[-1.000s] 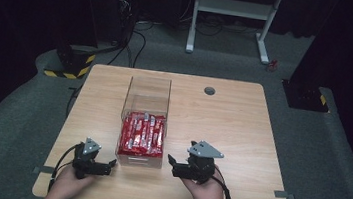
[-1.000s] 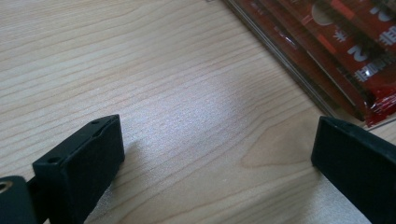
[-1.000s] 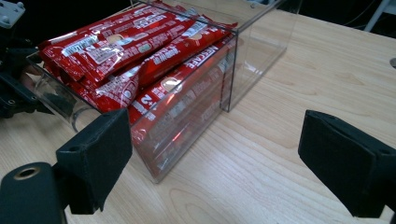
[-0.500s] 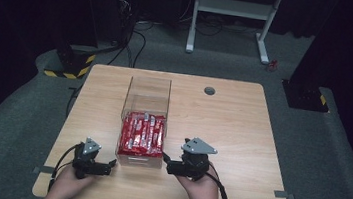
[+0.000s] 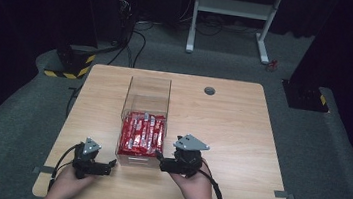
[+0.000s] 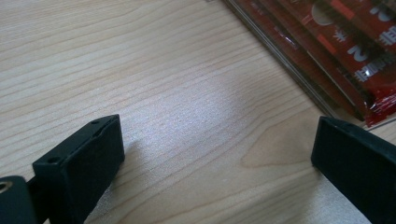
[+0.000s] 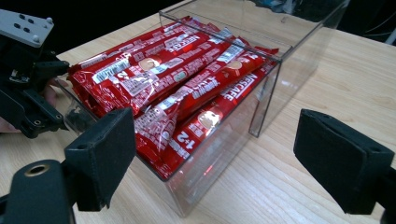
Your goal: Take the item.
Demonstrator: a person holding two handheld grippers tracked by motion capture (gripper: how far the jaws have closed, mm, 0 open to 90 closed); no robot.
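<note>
Packets (image 5: 142, 134) in red wrappers lie stacked lengthwise inside a clear plastic box (image 5: 148, 87) that stands on the tabletop (image 5: 231, 131), midway between the left and right edges and reaching toward the near edge. None of them has been lifted out as far as the pictures show, so the work looks to be at its very start: the reach is set up and the grasp is not yet made. The right gripper (image 5: 163, 164) sits just beside the box's near right corner, fingers (image 7: 100, 156) spread wide and holding nothing; in the right gripper view the box's near wall and the packet ends lie between them. The left gripper (image 5: 109, 166) rests low by the near left corner of the box, close to the near edge, its fingers (image 6: 79, 161) likewise apart and empty over bare wood, with the packet ends just off to one side. What remains, by this reading, is closing on a packet and drawing it from the box.
</note>
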